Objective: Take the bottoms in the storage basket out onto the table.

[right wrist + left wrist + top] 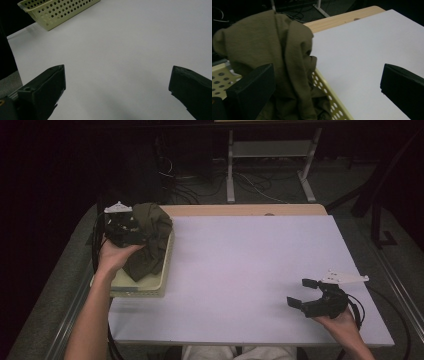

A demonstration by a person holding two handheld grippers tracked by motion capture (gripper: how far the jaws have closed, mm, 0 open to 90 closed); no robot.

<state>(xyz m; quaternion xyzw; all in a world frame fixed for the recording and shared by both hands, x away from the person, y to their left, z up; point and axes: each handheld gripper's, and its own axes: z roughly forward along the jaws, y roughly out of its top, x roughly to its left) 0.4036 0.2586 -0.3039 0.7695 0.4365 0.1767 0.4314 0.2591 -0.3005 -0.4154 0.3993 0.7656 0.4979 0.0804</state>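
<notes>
High view
Garment: an olive-green cloth (150, 237) is lying bunched in a pale yellow basket (150, 287) at the table's left edge, its heap rising above the rim and its long axis running from the near side of the basket toward the far side.
Basket: it is sitting half on the white tabletop (250, 270), with its long side lying along the table's left edge.
Left gripper (125, 227): it is pressing against the left flank of the cloth heap; from here I cannot tell whether the jaws are closing on fabric.
Left hand (112, 257): it is holding the tool from below, the forearm reaching straight up from the bottom edge.
Right gripper (302, 292): it is resting low over the table's near right part, jaws spread wide and pointing left, with nothing between them.
Right hand (340, 320): it is cupping the tool from behind, well apart from the basket.

Left gripper view
Garment: the cloth (269, 50) is hanging in tall folds over the perforated basket wall (329, 97), draping downward into it.
Jaws: they are standing wide apart; the left one is sitting just beside or against the cloth, the right one over bare tabletop (362, 50), so nothing is being clamped.

Right gripper view
Jaws: they are gaping wide over the bare white surface (120, 50).
Basket: a perforated corner (55, 11) is showing at the top left, far from the jaws.
Writing: no readable lettering is showing on anything.
</notes>
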